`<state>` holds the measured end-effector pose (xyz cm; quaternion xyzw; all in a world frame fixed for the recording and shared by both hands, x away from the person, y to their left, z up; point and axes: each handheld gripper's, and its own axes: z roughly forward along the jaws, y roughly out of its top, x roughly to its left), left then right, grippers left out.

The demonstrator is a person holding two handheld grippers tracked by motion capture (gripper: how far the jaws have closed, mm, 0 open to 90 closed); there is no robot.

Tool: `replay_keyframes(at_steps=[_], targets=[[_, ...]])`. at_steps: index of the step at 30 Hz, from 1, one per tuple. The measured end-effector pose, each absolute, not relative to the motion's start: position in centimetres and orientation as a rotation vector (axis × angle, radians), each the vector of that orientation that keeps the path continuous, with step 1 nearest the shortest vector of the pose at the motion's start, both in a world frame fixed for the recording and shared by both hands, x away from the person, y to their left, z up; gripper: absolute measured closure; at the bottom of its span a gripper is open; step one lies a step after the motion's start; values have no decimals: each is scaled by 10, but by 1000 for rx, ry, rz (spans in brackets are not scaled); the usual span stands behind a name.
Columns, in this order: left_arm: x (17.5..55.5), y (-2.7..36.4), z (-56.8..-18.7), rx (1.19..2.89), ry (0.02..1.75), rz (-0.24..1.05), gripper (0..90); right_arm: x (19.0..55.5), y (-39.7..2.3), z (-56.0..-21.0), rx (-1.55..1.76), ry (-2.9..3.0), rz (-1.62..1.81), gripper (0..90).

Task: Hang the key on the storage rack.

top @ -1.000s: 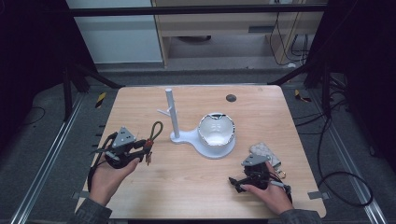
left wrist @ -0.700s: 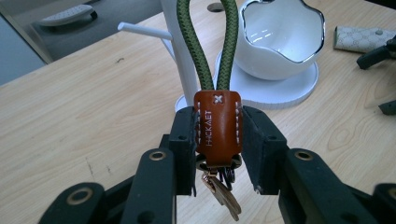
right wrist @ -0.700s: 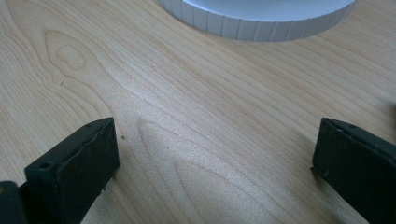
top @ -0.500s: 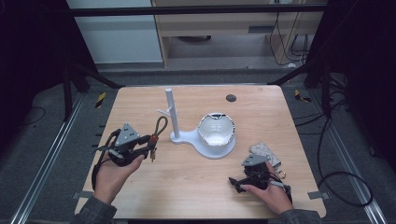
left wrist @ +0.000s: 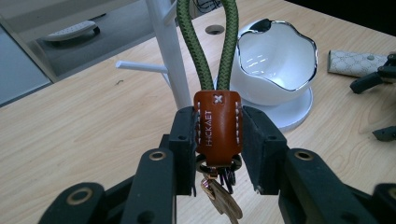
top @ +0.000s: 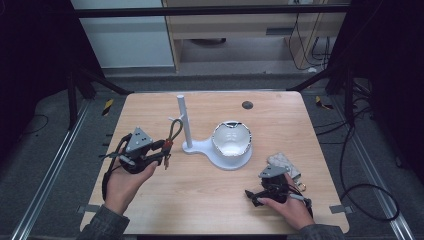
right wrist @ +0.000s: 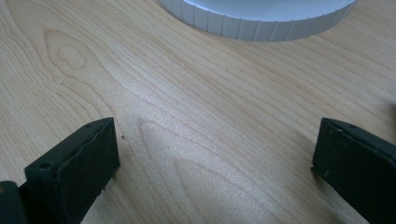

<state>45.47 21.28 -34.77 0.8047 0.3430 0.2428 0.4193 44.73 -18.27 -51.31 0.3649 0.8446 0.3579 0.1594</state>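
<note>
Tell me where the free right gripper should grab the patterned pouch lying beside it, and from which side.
Take the pouch across its short width, near the middle, coming down from above with the right gripper. It lies flat on the table, so only a top approach lets open jaws straddle its edges. The ring end is probably too thin for a sure hold.

text: "HICKAET"-like stamp, vertical, partly unclear | on: brown leather tab (left wrist: 217, 122) of keychain | other readable text: none
</note>
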Motion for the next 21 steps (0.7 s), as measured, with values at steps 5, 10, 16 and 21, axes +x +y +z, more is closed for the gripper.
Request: replay_keyframes(at_steps=[5,10,16,21], targets=[[462,210,-347,1990,884,615,658,447,-183,-513,1043,2414,1023,4],[470,207,-348,1983,896,618,658,447,-183,-513,1043,2414,1023,5],[482,203,-354,1980,917,612,657,447,-183,-513,1043,2414,1023,5],[489,199,-359,1972,936,605,657,447,-183,-513,1043,2414,1023,4]])
